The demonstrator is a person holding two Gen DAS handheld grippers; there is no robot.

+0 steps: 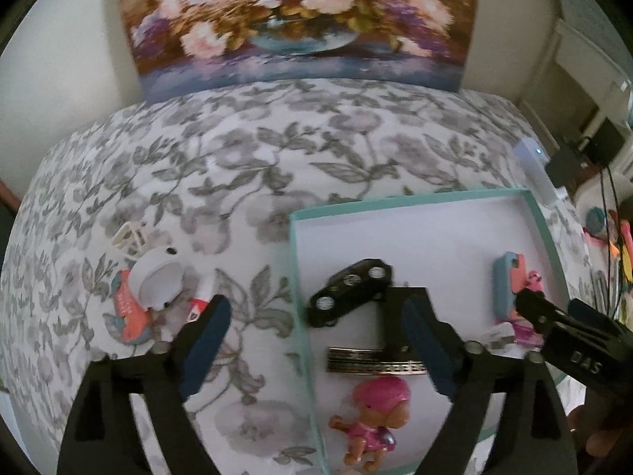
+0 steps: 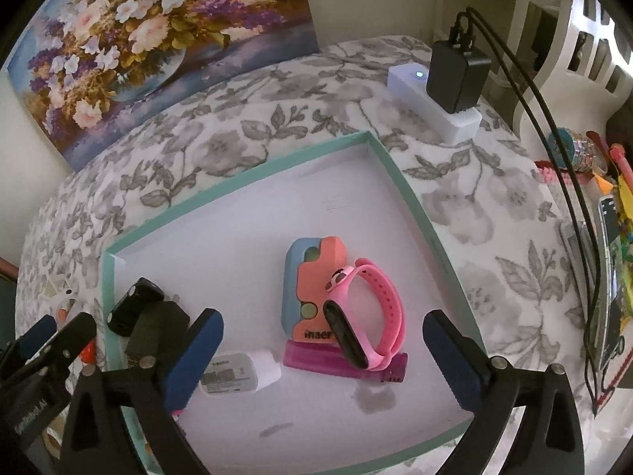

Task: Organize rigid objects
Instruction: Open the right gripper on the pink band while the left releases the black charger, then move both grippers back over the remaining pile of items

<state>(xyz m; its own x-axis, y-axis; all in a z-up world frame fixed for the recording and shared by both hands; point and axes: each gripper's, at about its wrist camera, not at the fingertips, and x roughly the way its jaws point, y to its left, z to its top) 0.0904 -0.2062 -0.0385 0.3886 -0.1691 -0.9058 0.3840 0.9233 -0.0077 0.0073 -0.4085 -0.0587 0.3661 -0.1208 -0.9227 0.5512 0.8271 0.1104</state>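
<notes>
A teal-rimmed white box (image 1: 294,261) (image 2: 399,170) lies on the floral cloth. It holds a black toy car (image 1: 350,291) (image 2: 132,308), a banded bangle (image 1: 376,361), a pink doll (image 1: 372,423), a blue-and-orange case (image 2: 312,281) (image 1: 508,281), a pink wristband (image 2: 372,312), a magenta tube (image 2: 340,362) and a white charger (image 2: 241,372). My left gripper (image 1: 318,344) is open and empty, straddling the box's left wall. My right gripper (image 2: 322,356) is open and empty, low over the wristband and tube. Left of the box lie a white round case (image 1: 158,277), an orange-and-blue item (image 1: 128,316) and a white clip (image 1: 130,237).
A flower painting (image 1: 300,19) leans against the back wall. A white power block (image 2: 435,103) with a black adapter (image 2: 457,75) and cables sits at the far right of the cloth. Colourful clutter (image 2: 609,213) lies beyond the right edge.
</notes>
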